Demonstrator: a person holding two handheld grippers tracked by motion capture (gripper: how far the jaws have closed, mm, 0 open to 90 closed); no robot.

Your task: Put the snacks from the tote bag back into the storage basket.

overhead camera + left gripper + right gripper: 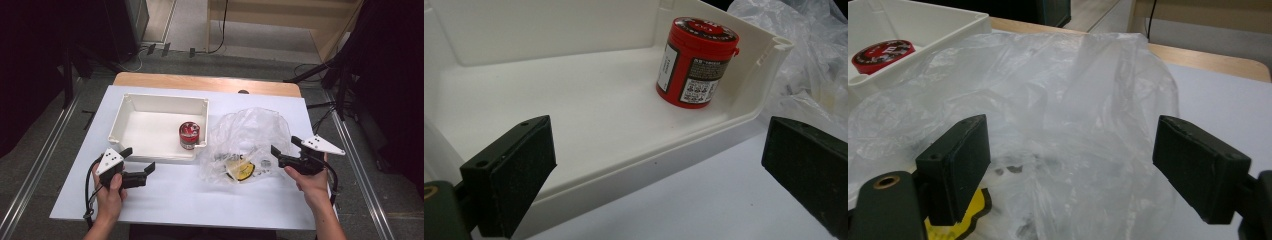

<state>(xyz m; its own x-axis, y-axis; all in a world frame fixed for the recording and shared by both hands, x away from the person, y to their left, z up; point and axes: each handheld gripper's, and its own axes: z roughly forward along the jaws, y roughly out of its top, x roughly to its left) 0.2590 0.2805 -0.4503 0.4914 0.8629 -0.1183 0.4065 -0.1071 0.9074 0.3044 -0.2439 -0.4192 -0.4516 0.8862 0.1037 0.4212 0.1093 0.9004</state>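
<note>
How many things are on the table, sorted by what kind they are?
White tray: 1
Red jar: 1
Clear plastic bag: 1
Yellow round thing inside the bag: 1
Hand-held gripper: 2, left and right
Total: 6

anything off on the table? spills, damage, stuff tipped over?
Nothing stands out. The red jar stands upright, lid on, in the white tray. The clear plastic bag lies crumpled beside the tray with a yellow item inside. No spill or damage shows.

High view overhead facing forward, gripper views low and close, all sharing red jar (189, 135) in white tray (131, 107)
</note>
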